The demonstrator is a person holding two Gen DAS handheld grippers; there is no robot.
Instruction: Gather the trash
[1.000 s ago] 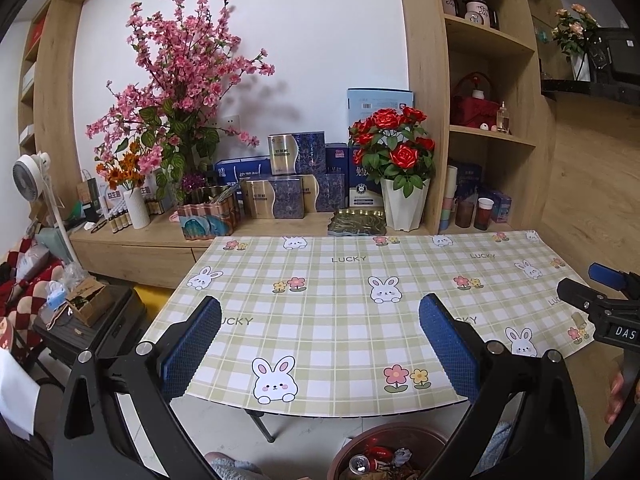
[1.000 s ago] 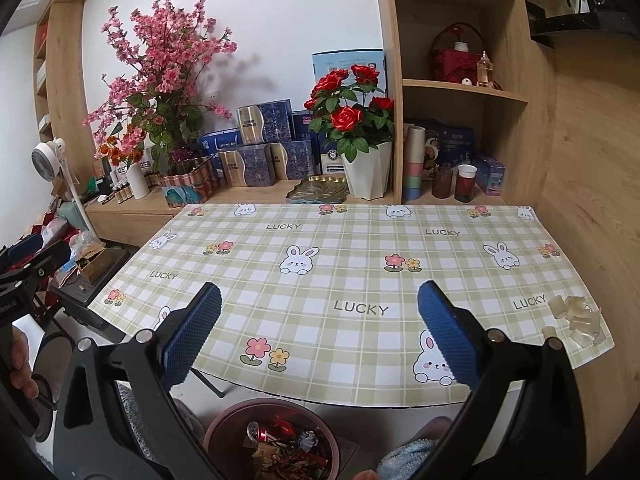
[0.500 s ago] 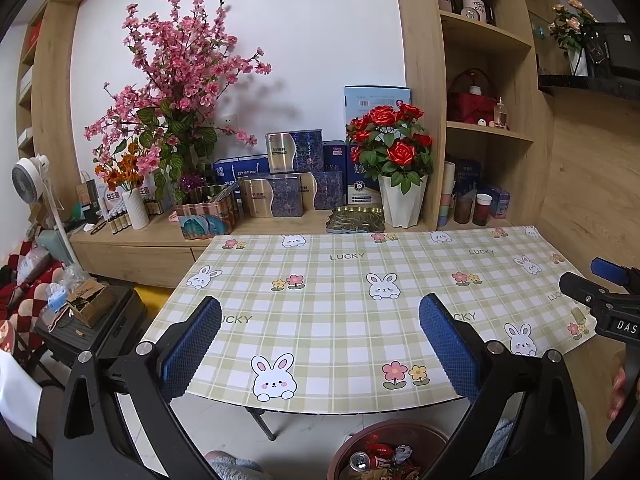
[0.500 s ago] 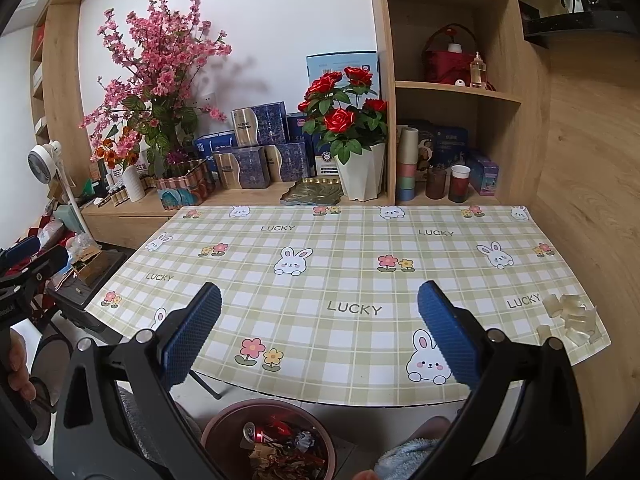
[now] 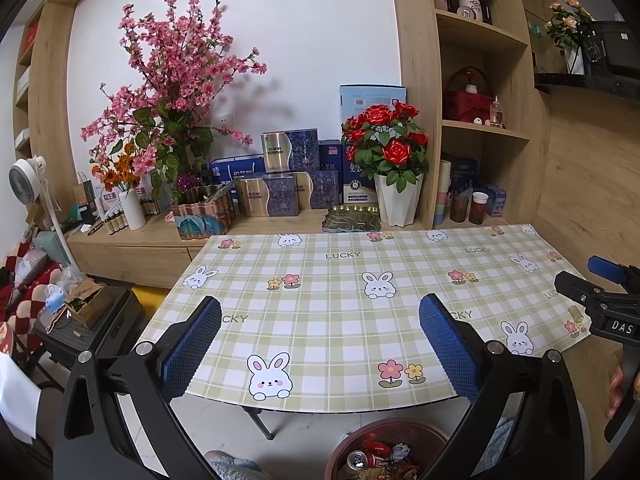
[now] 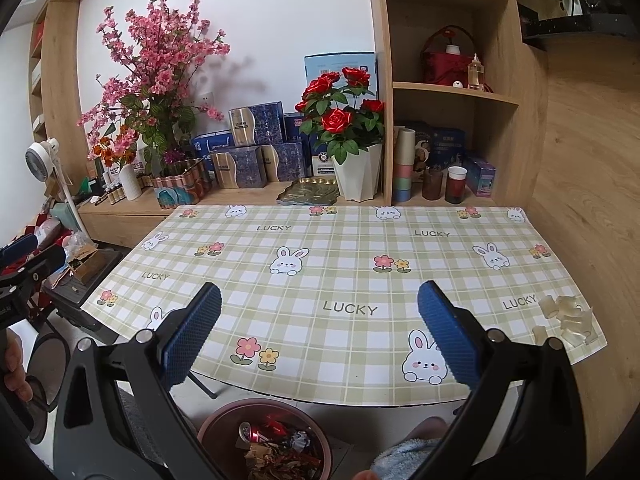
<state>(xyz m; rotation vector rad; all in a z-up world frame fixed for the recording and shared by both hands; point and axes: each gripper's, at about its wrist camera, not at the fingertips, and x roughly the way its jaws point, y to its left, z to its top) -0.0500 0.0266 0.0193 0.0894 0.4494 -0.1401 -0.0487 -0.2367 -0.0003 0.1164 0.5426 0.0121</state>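
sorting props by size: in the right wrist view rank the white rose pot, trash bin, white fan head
1. trash bin, though nearness inflates it
2. white rose pot
3. white fan head

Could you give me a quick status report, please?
Both tools open, empty: left, right. Bin holds trash. Pale scraps on table corner. Nothing blocking.

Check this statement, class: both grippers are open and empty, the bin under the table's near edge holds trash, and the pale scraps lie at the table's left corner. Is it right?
Not quite. The pale scraps lie at the table's near right corner, as the right wrist view shows. The rest stands: left gripper and right gripper are open and empty, and the bin holds trash.
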